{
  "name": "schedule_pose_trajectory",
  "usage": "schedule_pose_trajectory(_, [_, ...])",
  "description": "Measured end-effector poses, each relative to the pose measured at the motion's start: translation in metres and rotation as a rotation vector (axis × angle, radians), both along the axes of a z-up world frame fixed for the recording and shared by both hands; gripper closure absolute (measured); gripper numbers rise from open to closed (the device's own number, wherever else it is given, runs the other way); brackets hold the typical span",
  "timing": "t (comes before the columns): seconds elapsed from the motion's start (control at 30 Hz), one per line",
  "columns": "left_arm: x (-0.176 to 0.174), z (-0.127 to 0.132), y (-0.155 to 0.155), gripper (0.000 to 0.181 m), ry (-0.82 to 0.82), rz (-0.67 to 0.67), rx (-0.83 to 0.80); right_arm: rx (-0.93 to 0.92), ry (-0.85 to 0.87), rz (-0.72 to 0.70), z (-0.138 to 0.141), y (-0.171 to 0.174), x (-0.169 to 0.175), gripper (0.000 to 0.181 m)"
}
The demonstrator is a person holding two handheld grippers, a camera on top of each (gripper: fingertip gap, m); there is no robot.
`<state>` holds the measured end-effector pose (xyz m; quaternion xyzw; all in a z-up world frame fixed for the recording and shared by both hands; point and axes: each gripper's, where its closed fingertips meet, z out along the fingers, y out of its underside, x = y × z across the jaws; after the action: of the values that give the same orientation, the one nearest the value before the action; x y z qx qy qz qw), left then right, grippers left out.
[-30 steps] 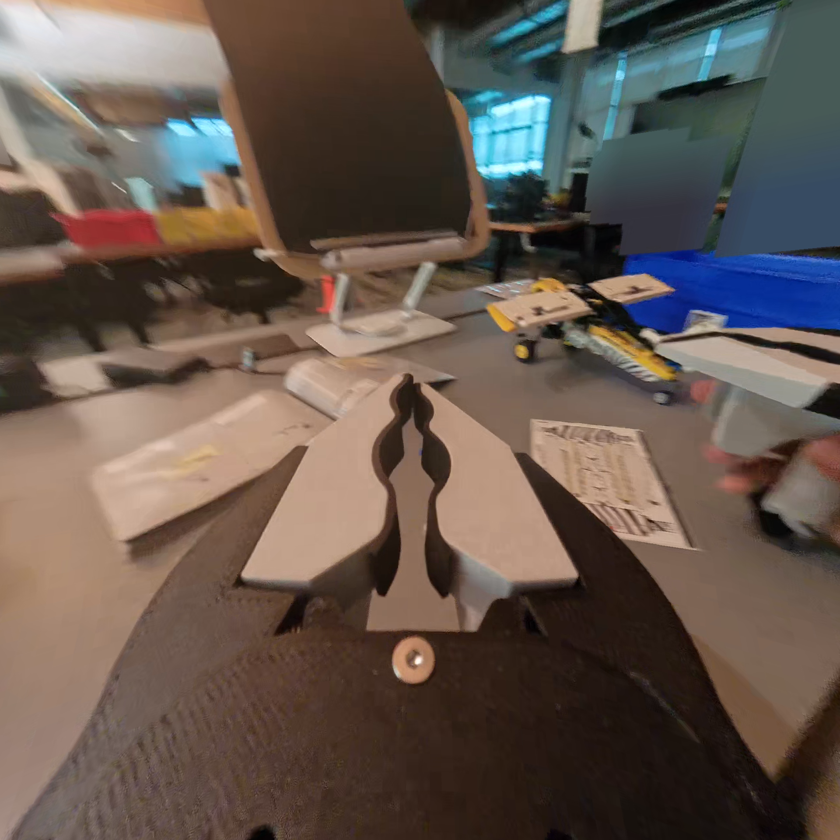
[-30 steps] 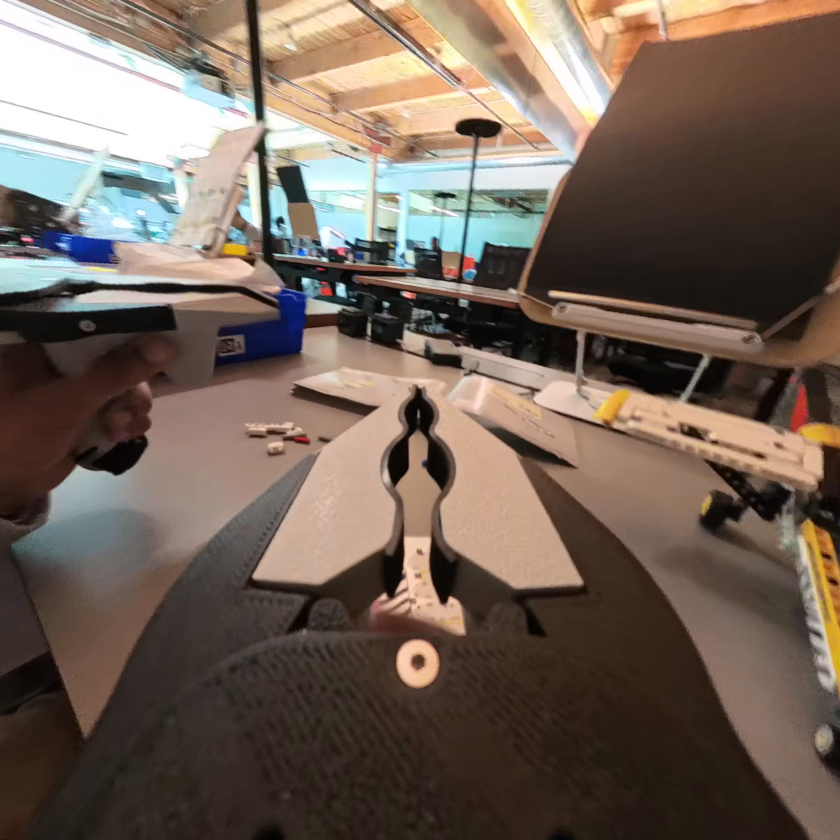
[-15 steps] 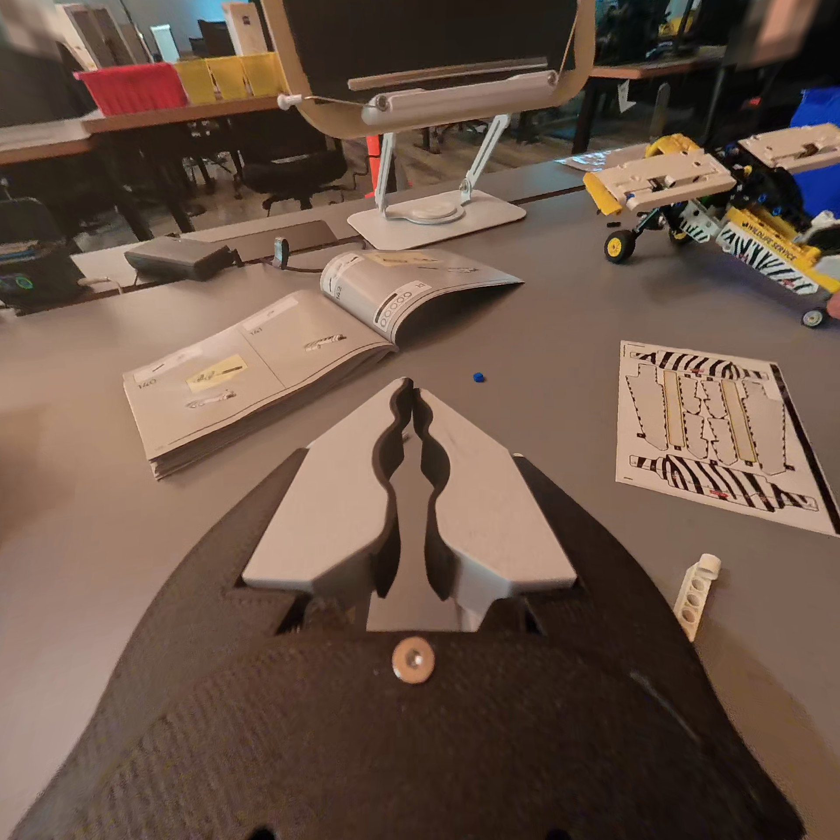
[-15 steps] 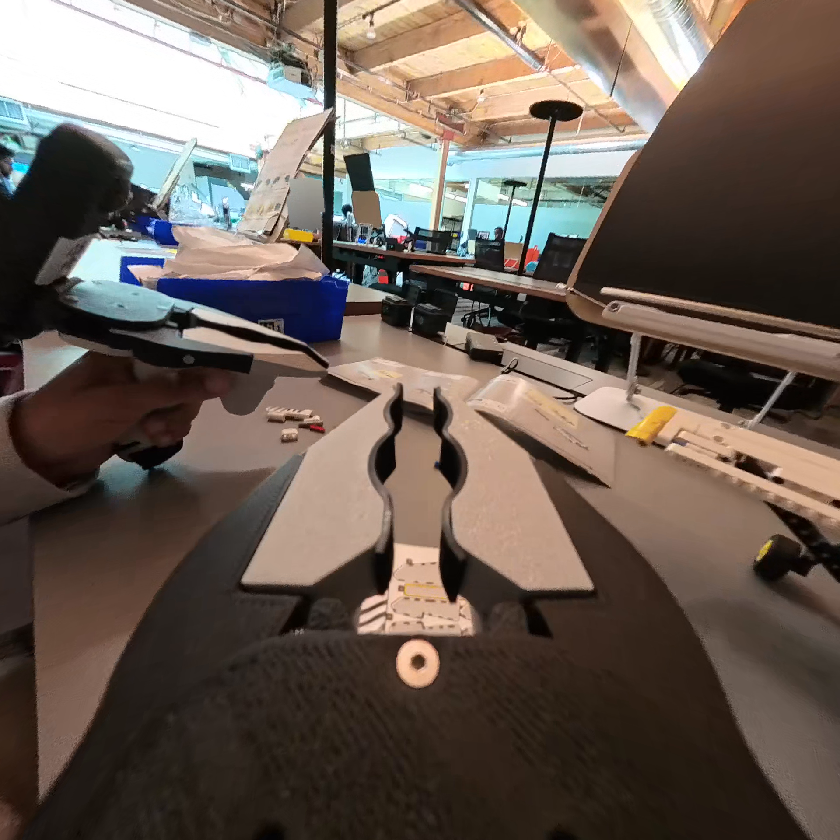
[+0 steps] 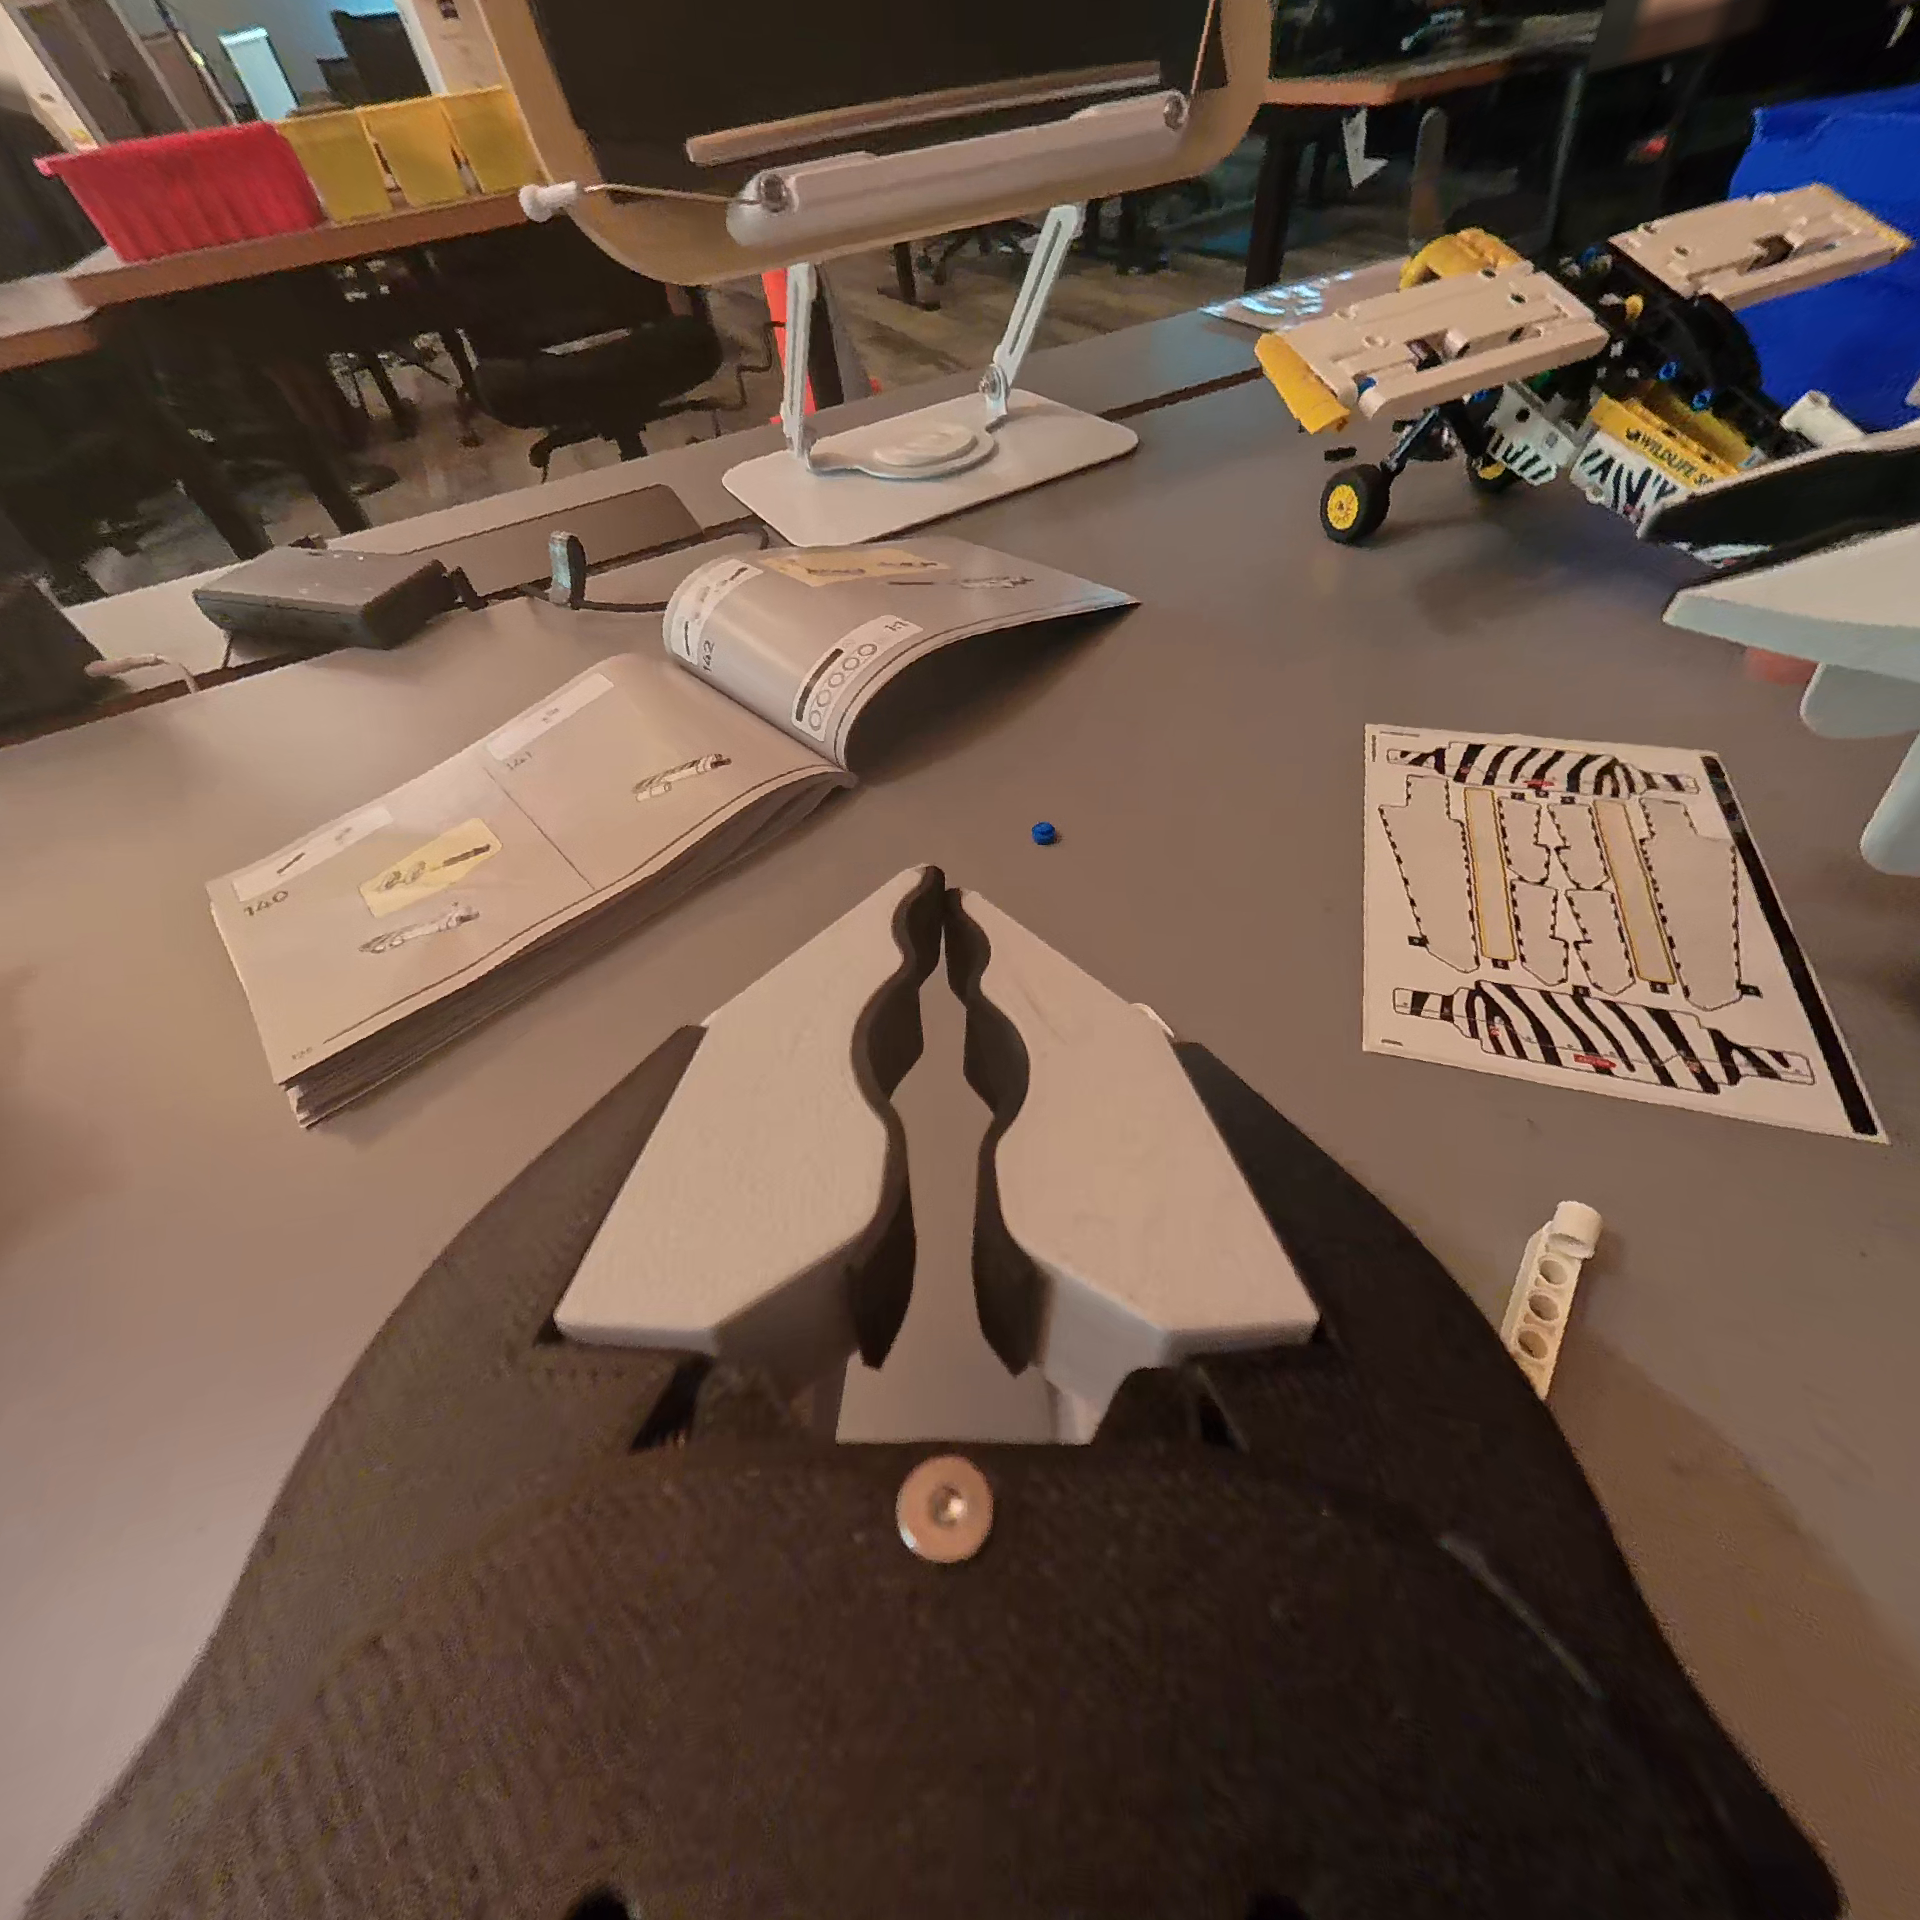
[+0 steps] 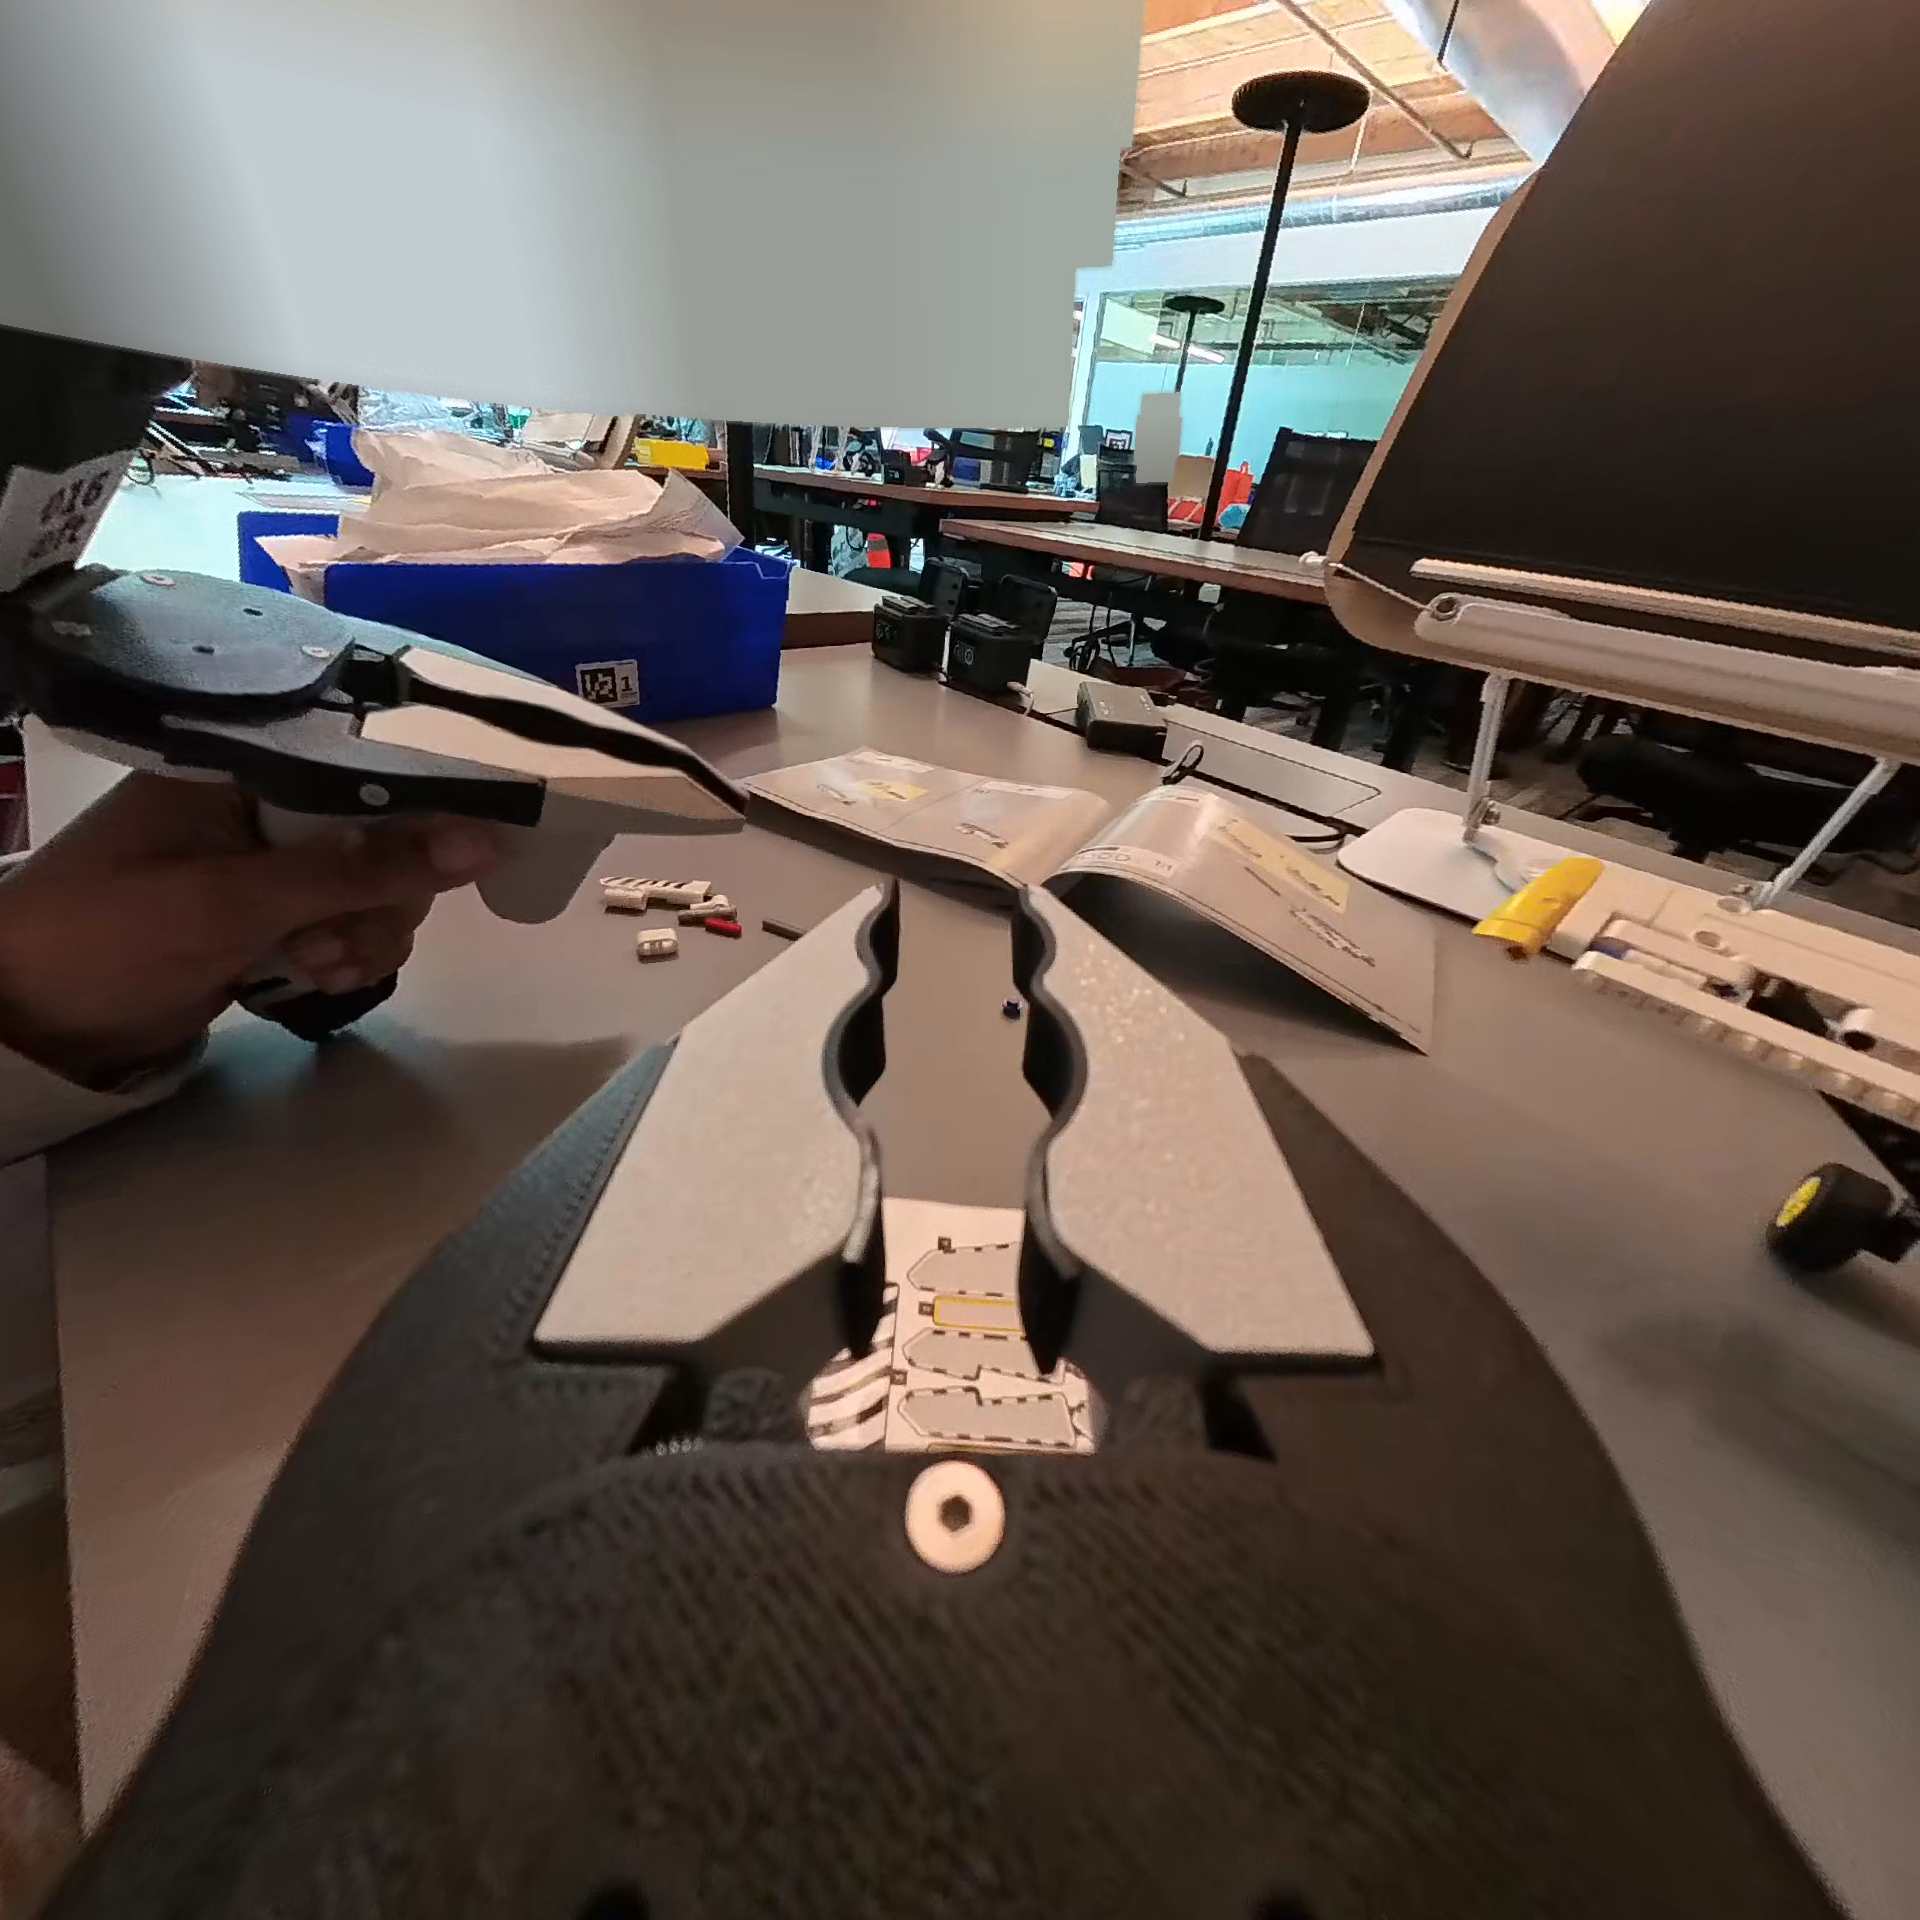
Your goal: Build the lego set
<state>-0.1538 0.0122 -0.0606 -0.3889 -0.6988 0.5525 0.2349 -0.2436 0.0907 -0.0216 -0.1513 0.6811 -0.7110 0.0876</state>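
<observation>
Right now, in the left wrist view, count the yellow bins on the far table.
3 yellow bins side by side, right of the red bin: left, middle, right. The screen may hide more.

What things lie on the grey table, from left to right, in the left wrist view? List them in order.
Open instruction booklet → small blue stud → zebra-striped sticker sheet.

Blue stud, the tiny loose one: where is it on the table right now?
In the left wrist view the blue stud lies just ahead of the left gripper, between the open instruction booklet and the sticker sheet.
</observation>
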Motion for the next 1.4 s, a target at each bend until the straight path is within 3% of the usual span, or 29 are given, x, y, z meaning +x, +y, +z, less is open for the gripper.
schedule_pose_trajectory(0.7, [0.0020,0.0019,-0.0006,0.181,0.044,-0.015,0.039,-0.015,-0.014,0.008,0.0021,0.0020,-0.0006,0.163])
schedule_pose_trajectory(1.4, [0.0037,0.0003,-0.0018,0.181,0.141,-0.056,0.189,-0.013,-0.017,0.010,0.0019,0.0018,-0.0008,0.164])
